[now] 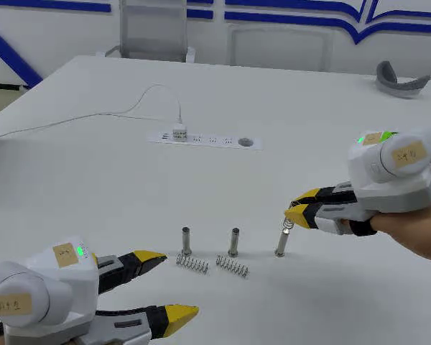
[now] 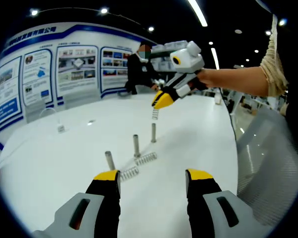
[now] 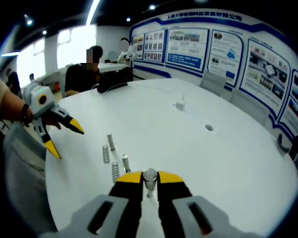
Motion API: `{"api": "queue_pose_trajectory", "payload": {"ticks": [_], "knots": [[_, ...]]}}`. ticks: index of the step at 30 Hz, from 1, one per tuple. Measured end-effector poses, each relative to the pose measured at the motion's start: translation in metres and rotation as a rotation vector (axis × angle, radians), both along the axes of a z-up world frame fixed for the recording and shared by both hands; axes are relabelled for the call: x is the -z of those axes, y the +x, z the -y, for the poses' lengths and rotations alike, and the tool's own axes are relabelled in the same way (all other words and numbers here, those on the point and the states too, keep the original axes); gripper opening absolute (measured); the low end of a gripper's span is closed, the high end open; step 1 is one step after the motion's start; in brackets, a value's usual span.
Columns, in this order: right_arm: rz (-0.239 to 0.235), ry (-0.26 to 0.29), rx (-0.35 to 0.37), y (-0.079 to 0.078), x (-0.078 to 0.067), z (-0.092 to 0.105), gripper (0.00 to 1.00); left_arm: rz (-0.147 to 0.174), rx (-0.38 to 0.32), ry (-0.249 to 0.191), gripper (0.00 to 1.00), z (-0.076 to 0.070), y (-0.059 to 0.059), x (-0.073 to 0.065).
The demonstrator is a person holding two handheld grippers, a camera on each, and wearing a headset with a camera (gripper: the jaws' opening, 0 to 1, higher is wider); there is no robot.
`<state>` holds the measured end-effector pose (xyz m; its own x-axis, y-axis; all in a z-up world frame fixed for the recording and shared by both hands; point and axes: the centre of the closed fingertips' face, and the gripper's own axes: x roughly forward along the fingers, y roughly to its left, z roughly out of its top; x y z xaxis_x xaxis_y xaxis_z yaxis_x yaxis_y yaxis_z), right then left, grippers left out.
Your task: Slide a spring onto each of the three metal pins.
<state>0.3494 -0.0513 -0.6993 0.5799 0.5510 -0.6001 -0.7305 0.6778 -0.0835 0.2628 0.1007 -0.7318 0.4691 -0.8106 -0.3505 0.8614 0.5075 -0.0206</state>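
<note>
- the right gripper (image 1: 297, 209) was clenched on a spring (image 1: 288, 224), pinching its upper coils and holding it upright just above the top of the right pin (image 1: 281, 244). whether the lowest coil had reached the pin's tip was too small to tell.
- the left gripper (image 1: 169, 286) hung released at the near left, jaws spread wide and grasping nothing.
- the left pin (image 1: 186, 241) and the middle pin (image 1: 234, 242) stood upright and bare on the white table (image 1: 93, 180), in a row with the right one.
- the left loose spring (image 1: 192, 263) and the right loose spring (image 1: 232, 267) lay on their sides just on the near side of those two pins.
- the springs looked like thin wire, so probably light and soft. a hard squeeze would likely kink one or flick it away, and a lying one would roll.
- the best hold seemed a gentle pinch across the coils near one end, leaving the other end open for the pin.
- the pins looked stiff and smooth. whether they were fixed down could not be told, so a sideways nudge might topple one.
</note>
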Motion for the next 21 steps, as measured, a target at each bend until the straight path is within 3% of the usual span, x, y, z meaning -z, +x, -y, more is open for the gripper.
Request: {"api": "queue_pose_trajectory", "payload": {"ticks": [21], "knots": [[-0.044, 0.018, 0.019, 0.005, 0.024, 0.001, 0.12, -0.01, -0.01, 0.004, 0.53, -0.002, 0.003, 0.004]]}}
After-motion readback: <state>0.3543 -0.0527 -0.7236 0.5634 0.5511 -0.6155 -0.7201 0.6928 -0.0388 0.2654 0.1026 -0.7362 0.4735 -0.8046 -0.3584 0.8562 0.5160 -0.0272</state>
